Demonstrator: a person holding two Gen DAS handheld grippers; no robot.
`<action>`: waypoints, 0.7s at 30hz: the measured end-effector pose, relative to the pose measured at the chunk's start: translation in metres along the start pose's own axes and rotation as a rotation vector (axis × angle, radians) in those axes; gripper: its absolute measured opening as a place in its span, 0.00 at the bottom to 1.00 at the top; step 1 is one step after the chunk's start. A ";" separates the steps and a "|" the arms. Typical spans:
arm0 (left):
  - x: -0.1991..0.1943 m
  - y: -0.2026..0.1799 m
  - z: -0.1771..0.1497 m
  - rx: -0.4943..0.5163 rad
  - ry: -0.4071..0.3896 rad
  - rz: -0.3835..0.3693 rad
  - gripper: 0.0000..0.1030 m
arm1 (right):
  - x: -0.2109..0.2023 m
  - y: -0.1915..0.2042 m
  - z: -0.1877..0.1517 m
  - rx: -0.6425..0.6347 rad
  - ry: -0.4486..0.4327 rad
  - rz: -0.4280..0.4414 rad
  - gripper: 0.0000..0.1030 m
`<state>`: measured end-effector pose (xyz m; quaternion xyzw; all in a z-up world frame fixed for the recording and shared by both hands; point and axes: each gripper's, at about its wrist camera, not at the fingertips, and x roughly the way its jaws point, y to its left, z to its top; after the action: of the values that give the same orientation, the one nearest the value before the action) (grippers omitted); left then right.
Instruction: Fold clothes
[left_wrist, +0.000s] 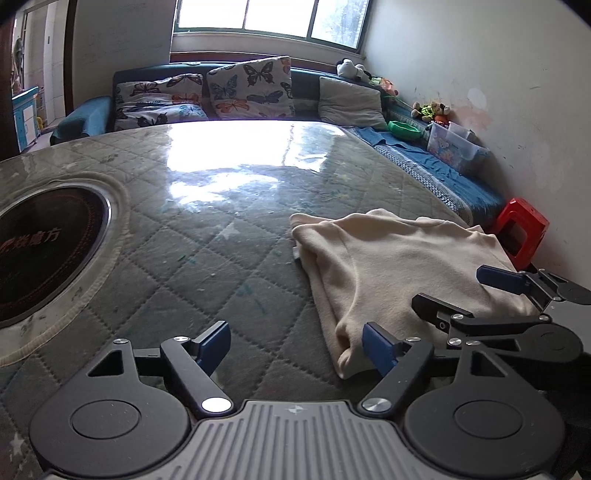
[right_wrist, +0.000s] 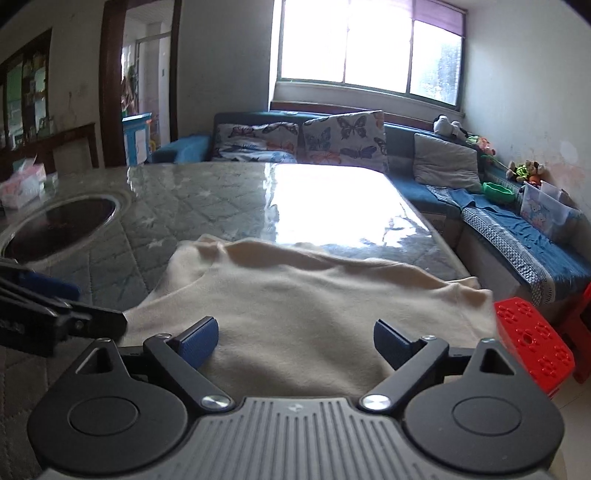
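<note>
The left gripper (left_wrist: 297, 349) has its jaws spread wide with nothing between them; under the gap lies bare quilted cover. Its right blue pad (left_wrist: 378, 347) sits at the near left corner of the cream garment (left_wrist: 399, 266), just at the cloth's bunched edge; whether it touches I cannot tell. The right gripper (right_wrist: 295, 341) also has its jaws spread, both blue pads hovering over the near part of the garment with cloth showing between and beneath them, not pinched. In the left wrist view the right gripper (left_wrist: 448, 295) shows at the right, lying over the garment's near right part.

The garment lies folded into a rough rectangle on the right side of the bench (left_wrist: 221, 229), near its right edge, with a fold line running across its far part and soft wrinkles at the corners. The bench has a green quilted cover under a glossy clear sheet that glares white from the window (right_wrist: 369, 51). A round dark hob (left_wrist: 48, 251) is set into the bench at the left, well apart from the garment.

Beyond the bench stands a blue sofa (right_wrist: 498, 229) with butterfly cushions (left_wrist: 251, 86), a grey cushion (right_wrist: 445, 166), soft toys and a clear box (right_wrist: 546, 214). A red stool (right_wrist: 532, 343) stands just beside the bench's right edge.
</note>
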<state>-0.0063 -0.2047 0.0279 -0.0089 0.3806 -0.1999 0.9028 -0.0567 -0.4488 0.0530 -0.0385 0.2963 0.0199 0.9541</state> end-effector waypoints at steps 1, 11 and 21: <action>-0.001 0.002 -0.001 -0.002 -0.001 0.002 0.82 | -0.001 0.001 -0.001 0.000 -0.003 -0.006 0.91; -0.009 0.006 -0.010 -0.005 -0.005 0.020 0.92 | -0.015 0.001 -0.005 0.047 -0.011 -0.040 1.00; -0.022 0.000 -0.017 0.017 -0.030 0.024 1.00 | -0.030 -0.003 -0.010 0.093 -0.012 -0.071 1.00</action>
<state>-0.0320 -0.1945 0.0305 0.0002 0.3653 -0.1918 0.9109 -0.0872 -0.4528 0.0621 -0.0046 0.2899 -0.0272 0.9567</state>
